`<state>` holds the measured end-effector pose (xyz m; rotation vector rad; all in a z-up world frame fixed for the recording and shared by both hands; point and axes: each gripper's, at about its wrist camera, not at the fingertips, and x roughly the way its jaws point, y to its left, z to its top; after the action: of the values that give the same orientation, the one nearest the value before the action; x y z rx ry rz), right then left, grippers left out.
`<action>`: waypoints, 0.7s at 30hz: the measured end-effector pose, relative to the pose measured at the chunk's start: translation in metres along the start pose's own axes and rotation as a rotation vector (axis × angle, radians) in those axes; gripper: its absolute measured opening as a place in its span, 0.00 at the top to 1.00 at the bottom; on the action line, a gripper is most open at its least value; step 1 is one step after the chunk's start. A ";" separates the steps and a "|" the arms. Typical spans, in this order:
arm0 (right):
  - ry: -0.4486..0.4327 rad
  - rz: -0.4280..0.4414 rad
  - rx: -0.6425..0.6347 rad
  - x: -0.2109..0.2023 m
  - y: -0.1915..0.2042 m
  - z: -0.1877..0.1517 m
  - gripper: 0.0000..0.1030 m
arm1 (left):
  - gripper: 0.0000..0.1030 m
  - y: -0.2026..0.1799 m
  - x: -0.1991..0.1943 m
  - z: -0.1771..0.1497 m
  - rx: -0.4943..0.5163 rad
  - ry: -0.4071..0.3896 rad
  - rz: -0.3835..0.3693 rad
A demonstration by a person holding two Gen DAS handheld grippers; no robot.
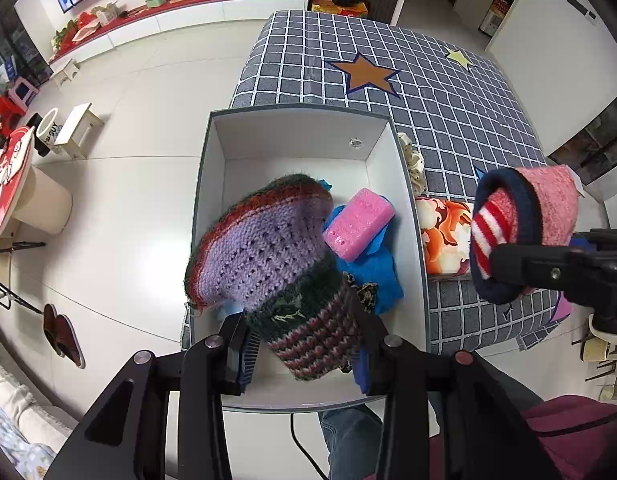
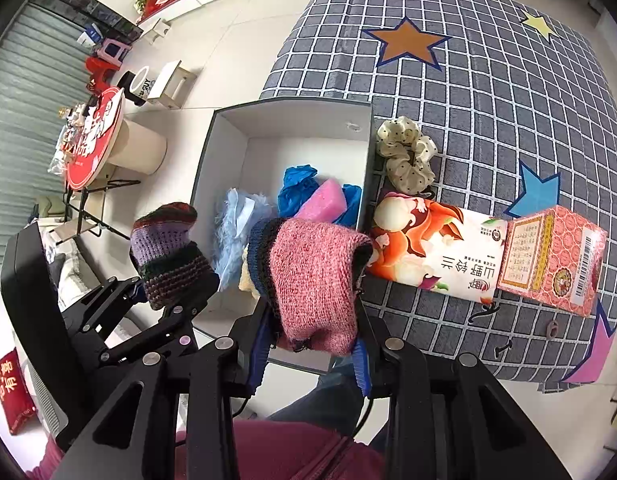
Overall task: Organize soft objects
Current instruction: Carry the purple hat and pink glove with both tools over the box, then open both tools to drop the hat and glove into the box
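The left gripper (image 1: 304, 344) is clamped on a purple knit piece (image 1: 264, 248) with dark red and green bands, held above the near left part of the open box (image 1: 304, 120). The right gripper (image 2: 308, 344) is clamped on a pink knit piece (image 2: 312, 280) with a navy cuff, held over the box's near right corner, at the edge of the table (image 2: 488, 80).

Inside the box lie a pink sponge (image 1: 358, 224) on a blue cloth (image 1: 374, 276). The purple knit covers most of the box floor in the left view. The right view looks past it and shows a pale blue fluffy thing (image 2: 238, 236) in the box. The left view alone shows the pink knit's red-and-white striped lining (image 1: 488, 232).

Just right of the box, on the checked tablecloth, a dotted cream scrunchie (image 2: 408, 154) touches the box wall. Near it lies an orange-and-white pack (image 2: 436, 254) printed with Chinese characters, its end against a pink carton (image 2: 552, 260) with a barcode and small text too fine to read. Stars in orange (image 2: 406, 42), yellow (image 2: 538, 24) and blue (image 2: 538, 194) mark the cloth.

On the floor to the left stands a white bucket (image 2: 140, 80) with letters reading "GUY", partly cut off.
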<state>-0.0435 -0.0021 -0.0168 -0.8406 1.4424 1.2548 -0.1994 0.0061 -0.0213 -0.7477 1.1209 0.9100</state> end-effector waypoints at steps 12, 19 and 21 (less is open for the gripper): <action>-0.018 -0.015 -0.024 0.004 0.005 0.015 0.66 | 0.60 -0.003 0.012 0.013 0.024 0.012 0.017; -0.006 -0.043 -0.063 0.020 0.017 0.039 0.66 | 0.59 0.004 0.024 0.026 -0.020 0.031 0.021; -0.004 -0.051 -0.075 0.023 0.021 0.044 0.66 | 0.58 0.007 0.026 0.027 -0.030 0.032 0.023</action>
<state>-0.0581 0.0479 -0.0313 -0.9194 1.3699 1.2773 -0.1899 0.0386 -0.0386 -0.7774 1.1479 0.9393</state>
